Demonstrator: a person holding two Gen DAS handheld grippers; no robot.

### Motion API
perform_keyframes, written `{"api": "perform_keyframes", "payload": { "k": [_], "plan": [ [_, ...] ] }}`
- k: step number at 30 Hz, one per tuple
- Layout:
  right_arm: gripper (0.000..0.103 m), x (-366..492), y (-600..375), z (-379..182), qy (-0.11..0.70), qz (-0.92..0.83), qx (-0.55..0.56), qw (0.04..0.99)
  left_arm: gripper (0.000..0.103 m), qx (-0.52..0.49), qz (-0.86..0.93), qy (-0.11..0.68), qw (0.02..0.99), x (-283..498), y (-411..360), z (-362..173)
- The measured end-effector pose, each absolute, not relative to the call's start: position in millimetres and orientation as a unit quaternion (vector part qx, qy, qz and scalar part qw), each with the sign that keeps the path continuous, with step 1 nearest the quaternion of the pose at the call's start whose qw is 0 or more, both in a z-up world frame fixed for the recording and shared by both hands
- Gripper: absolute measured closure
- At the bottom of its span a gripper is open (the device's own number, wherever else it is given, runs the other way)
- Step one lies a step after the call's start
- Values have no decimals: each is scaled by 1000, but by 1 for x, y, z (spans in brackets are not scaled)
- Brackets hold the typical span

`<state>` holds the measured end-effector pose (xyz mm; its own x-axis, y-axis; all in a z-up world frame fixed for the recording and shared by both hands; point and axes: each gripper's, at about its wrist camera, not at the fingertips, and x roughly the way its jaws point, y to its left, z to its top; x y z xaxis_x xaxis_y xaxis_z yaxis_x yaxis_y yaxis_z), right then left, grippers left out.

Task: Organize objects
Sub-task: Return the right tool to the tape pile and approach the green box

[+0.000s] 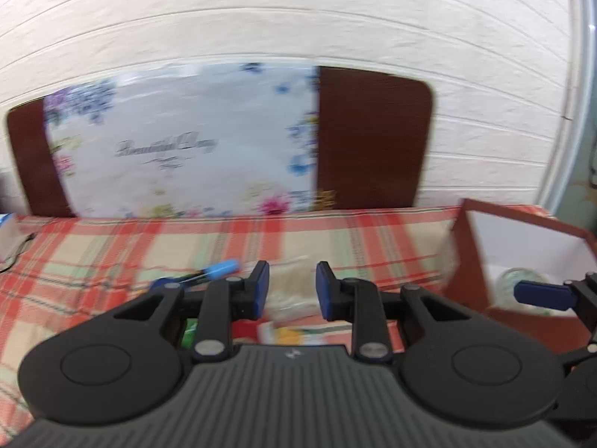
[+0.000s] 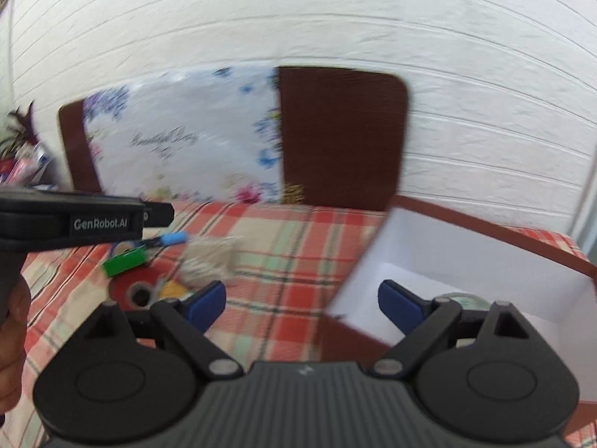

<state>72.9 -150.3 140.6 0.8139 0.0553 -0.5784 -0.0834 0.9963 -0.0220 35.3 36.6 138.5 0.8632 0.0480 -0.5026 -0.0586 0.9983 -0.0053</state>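
A small heap of objects lies on the plaid cloth: a clear packet of beige stuff [image 2: 211,257], a green block [image 2: 125,263], a blue-capped pen [image 2: 169,239], a red tape roll [image 2: 136,291] and a yellow piece [image 2: 173,289]. My left gripper [image 1: 291,289] is open and empty, just above the packet [image 1: 293,291]; the pen [image 1: 220,269] lies to its left. My right gripper [image 2: 302,304] is wide open and empty, straddling the near left wall of a red box [image 2: 485,231] with a white inside. A clear glass item [image 2: 464,300] sits in the box, partly hidden by the right finger.
The plaid tablecloth [image 2: 294,250] covers the table. A brown board with a floral sheet [image 1: 186,142] leans on the white wall behind. Clutter shows at the far left edge [image 2: 18,164]. The box [image 1: 522,239] stands at the right.
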Motion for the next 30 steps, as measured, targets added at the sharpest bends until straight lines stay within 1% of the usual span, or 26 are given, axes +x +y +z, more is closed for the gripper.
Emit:
{"api": "perform_keyframes", "payload": {
  "k": [9,13,16,17,19,24,26,30],
  "plan": [
    [12,97,-29,104,377,120,-81,915,74,-50,110,288,950,14,144,103],
    [12,97,20,84,407,150,-123,893,74,-81,145,295,941,3,187,90],
    [10,98,47,72,425,144,-151,881,74,-104,168,297,934,-5,216,80],
    [9,97,53,70,428,140,-159,879,74,-110,175,297,932,-8,223,77],
    [3,97,64,64,432,134,-174,875,74,-121,184,300,928,-12,236,71],
    [3,94,78,51,449,129,-187,864,74,-137,194,306,922,-16,250,59],
    [1,96,80,50,448,126,-187,865,74,-140,192,309,921,-14,253,55],
    [0,100,81,50,452,123,-185,864,74,-141,187,313,920,-12,254,50]
  ]
}}
